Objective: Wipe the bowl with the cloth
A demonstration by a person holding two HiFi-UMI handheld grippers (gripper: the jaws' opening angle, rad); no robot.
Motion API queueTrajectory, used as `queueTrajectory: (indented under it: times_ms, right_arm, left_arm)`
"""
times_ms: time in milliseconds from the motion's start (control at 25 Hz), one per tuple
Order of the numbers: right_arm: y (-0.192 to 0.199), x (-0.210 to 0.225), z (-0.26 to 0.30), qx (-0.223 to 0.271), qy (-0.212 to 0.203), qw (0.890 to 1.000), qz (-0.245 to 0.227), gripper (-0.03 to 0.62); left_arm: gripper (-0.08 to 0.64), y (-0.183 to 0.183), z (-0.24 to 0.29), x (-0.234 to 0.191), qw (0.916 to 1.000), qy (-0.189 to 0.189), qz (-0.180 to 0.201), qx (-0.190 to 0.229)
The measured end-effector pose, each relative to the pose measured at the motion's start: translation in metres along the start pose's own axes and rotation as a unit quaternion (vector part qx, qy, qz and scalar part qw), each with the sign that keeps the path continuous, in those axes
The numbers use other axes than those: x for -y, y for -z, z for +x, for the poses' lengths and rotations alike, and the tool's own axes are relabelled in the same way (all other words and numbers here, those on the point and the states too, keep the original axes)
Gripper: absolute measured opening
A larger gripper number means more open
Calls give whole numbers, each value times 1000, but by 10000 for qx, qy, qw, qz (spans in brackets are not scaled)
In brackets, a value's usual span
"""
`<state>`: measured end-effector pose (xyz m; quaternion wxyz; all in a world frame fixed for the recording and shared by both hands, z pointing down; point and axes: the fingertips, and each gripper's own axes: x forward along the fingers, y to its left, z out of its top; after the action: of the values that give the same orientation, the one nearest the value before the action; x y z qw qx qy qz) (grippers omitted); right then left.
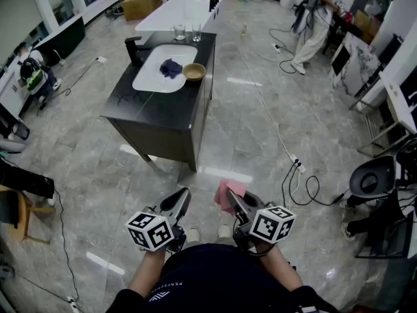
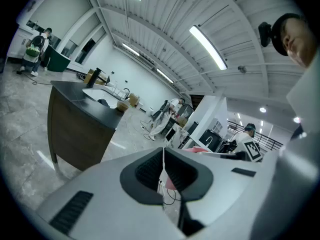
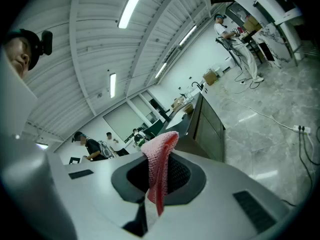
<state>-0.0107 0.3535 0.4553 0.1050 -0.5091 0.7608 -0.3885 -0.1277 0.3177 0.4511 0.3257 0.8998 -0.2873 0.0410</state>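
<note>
**Cloth in grip, bowl far off**

Trouble, it is judged, could be caused by the cable (image 1: pixel 272 119) trailed over the floor (image 1: pixel 85 142) near the way to the counter (image 1: pixel 163 116). The cloth (image 3: pixel 160 154), thinly pinched, could also be shed. A wide, strip-lit hall with glossy grey stone is shown. The bowl (image 1: pixel 194 72) is set on the dark counter at the rim of the sink (image 1: pixel 146 80), well apart from both grippers. The right gripper (image 3: pixel 155 181) is clamped on the pink cloth; the left gripper (image 2: pixel 163 166) is closed on nothing.
</note>
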Motion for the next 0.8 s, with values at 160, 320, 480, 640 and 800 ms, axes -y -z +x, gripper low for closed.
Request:
queueTrajectory:
  times_ms: [160, 320, 480, 640, 800]
  right_arm:
    - [-3, 4, 3, -1, 4, 10000, -8, 43]
    - [-11, 11, 6, -89, 28, 9999, -109, 42]
    - [-20, 20, 7, -108, -43, 9999, -80, 43]
    - [-35, 27, 9, -101, -181, 9997, -147, 43]
    - [-49, 39, 6, -112, -306, 9993, -159, 43]
  left_arm:
    - [17, 0, 3, -3, 10000, -32, -11, -27]
    - [17, -3, 10, 0, 10000, -27, -7, -15]
    - [17, -3, 21, 9, 10000, 35, 59, -11]
    - [17, -8, 36, 15, 9999, -17, 153, 36]
    - [17, -10, 53, 21, 9996, -116, 246, 67]
